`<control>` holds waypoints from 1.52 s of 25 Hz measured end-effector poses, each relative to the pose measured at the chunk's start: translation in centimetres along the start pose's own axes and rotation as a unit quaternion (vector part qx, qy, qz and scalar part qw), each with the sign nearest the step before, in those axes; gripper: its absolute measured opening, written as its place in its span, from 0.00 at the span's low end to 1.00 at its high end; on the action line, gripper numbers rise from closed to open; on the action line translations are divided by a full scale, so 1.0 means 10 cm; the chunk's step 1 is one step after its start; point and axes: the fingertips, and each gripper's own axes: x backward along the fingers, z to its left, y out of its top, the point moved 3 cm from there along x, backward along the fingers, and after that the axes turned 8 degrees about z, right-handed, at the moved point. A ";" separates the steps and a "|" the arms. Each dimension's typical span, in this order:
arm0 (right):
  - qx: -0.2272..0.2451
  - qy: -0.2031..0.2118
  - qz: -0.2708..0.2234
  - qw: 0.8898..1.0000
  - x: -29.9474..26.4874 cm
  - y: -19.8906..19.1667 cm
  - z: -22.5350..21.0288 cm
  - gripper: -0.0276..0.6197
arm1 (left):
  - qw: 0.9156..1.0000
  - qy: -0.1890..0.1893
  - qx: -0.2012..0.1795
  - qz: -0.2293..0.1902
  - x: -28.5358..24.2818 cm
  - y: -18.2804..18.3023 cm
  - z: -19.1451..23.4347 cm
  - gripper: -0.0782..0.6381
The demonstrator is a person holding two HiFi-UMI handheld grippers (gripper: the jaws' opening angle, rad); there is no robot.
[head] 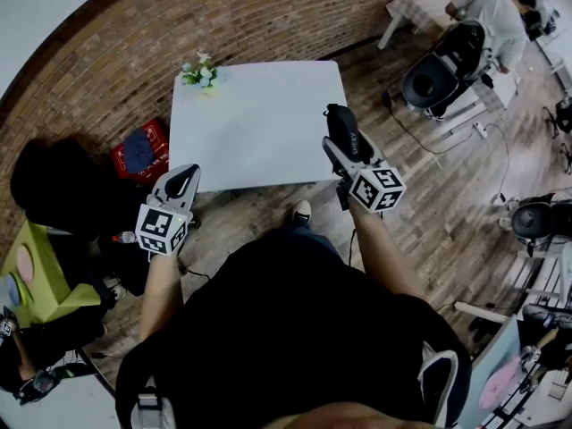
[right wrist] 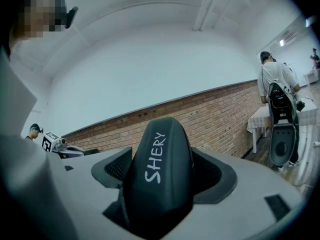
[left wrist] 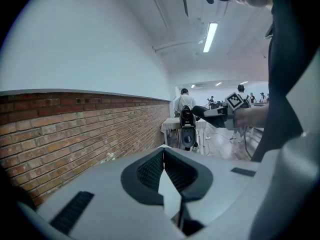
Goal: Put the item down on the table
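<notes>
A black oblong case (head: 340, 125) with "SHERY" printed in white stands up between the jaws of my right gripper (head: 346, 148), which is shut on it. In the right gripper view the case (right wrist: 160, 174) fills the gap between the two jaws. It hangs in the air over the near right edge of the white table (head: 255, 123). My left gripper (head: 183, 180) is off the table's near left corner, above the wooden floor. Its jaws meet at the tip with nothing between them (left wrist: 163, 152).
A small bunch of flowers (head: 200, 74) sits at the table's far left corner. A red crate (head: 141, 150) stands on the floor to the left of the table. To the right are a black seat-like machine (head: 438, 74) and a small white table (head: 420, 7). A brick wall runs behind.
</notes>
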 end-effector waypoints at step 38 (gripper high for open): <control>-0.008 0.016 0.030 0.999 -0.59 0.14 -0.92 0.63 | 1.000 0.000 0.014 0.022 -1.01 0.24 0.11 0.12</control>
